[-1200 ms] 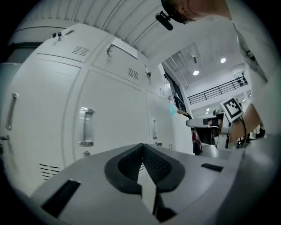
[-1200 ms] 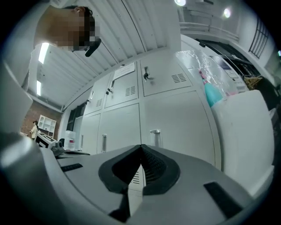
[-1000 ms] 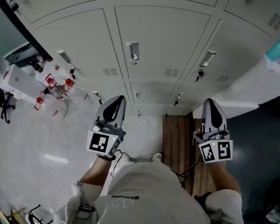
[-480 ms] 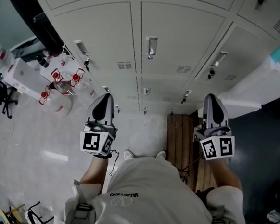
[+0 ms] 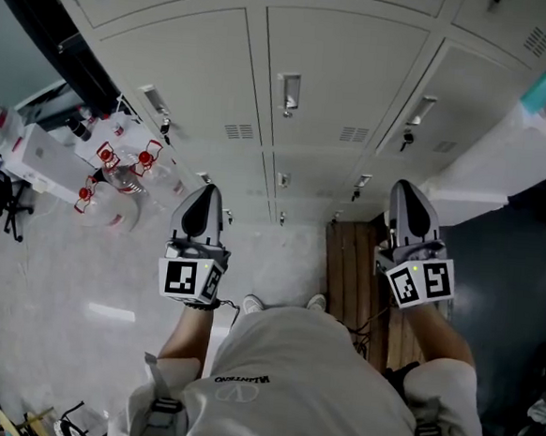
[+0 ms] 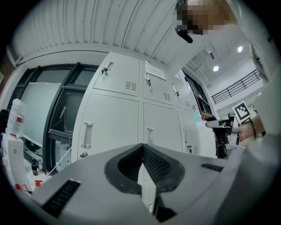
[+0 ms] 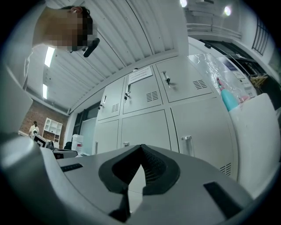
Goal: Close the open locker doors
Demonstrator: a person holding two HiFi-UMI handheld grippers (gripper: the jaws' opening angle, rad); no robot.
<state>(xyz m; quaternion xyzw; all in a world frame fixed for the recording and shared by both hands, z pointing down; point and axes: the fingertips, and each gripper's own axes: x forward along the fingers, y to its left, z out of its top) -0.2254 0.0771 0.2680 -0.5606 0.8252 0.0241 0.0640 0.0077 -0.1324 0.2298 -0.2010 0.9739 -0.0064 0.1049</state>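
1. Your left gripper (image 5: 203, 197) had drifted a touch to the left over the last second, then settled. Your right gripper (image 5: 409, 193) had hardly stirred.
2. Both sets of jaws were pressed fully together with nothing between them, and each gripper view showed only bare pads meeting.
3. The locker doors (image 5: 342, 81) stood straight ahead of you, well apart from both grippers. Every door in view lay flush in its frame, including the middle one with its handle (image 5: 287, 93).
4. The lockers sat a little differently in the head view than a second before, so you seemed to have been shifting your stance, not reaching.
5. That read like a check after closing: no open door showed here, so any left would have been outside these views.
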